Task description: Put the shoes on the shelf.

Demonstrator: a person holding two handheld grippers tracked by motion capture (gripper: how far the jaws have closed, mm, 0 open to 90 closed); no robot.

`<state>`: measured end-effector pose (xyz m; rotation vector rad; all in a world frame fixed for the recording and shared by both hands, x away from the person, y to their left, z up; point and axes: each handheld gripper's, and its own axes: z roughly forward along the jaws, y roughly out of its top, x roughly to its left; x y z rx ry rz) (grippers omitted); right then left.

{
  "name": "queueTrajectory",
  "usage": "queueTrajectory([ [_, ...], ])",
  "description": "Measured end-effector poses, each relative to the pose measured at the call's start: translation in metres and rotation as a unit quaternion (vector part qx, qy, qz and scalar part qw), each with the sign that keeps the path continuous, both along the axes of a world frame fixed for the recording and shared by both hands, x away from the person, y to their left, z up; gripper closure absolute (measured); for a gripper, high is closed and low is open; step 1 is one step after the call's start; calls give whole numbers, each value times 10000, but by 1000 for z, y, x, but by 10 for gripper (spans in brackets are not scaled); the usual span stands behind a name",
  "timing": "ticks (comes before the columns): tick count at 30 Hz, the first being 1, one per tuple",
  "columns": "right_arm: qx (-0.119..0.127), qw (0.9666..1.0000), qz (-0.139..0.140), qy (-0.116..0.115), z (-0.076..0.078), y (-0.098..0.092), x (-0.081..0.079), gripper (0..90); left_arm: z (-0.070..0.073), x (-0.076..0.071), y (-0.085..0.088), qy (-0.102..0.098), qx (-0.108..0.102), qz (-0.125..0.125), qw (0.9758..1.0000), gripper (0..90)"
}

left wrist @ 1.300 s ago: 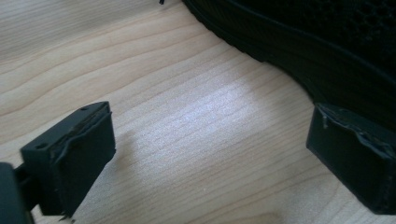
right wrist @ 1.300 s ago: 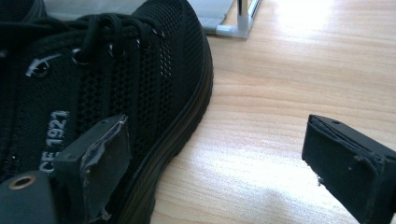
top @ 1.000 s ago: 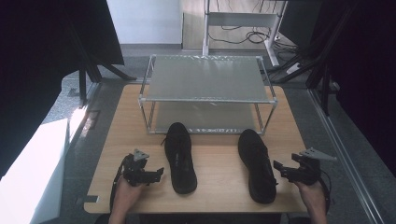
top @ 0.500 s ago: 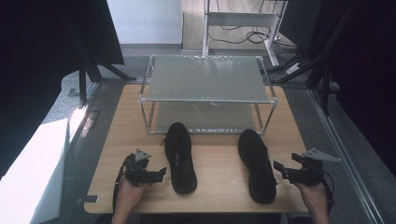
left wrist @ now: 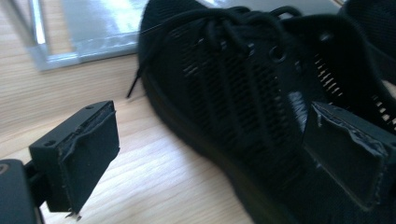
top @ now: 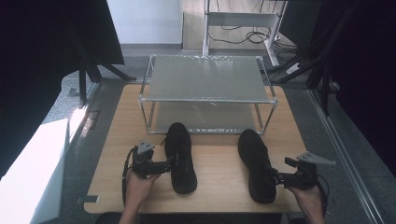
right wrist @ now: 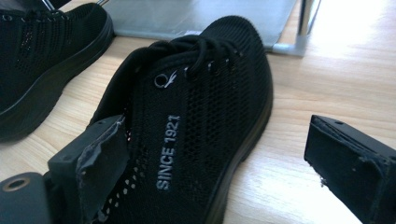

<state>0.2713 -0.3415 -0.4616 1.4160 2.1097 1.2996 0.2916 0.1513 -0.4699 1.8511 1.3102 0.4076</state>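
Two black mesh lace-up shoes lie on the wooden table, toes pointing at the rack. My left gripper is open at the left shoe, level with its heel half. In the left gripper view that gripper has one jaw over the bare wood and the other in front of the left shoe's side. My right gripper is open at the right shoe's heel. In the right gripper view, this gripper straddles the side of the right shoe, which is printed "SINCE 1921".
A two-tier metal shoe rack stands at the back of the table, both shelves bare; its lower shelf lies just past the toes. The left shoe sits beside the right one. Dark curtains flank the table.
My left gripper has edged right, closer to the left shoe. My right gripper has shifted slightly toward the near edge. The shoes have not moved.
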Motion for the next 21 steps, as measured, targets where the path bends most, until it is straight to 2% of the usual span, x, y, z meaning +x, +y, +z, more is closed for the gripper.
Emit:
queueTrajectory([
  [5,98,9999,14,23,-3,7,4,79,-1,5,-10,37,-15,-57,10000,58],
  [9,187,9997,96,155,-7,13,10,80,0,8,-13,63,-89,-81,9999,72],
  [15,62,9998,12,189,-9,17,18,120,-2,14,-27,153,-115,-136,9997,73],
  [16,108,9996,37,263,-12,18,21,137,-4,17,-32,209,-21,-119,9997,73],
  [21,-5,9994,66,347,-18,25,29,191,-13,23,-36,341,-65,-20,9994,72],
])
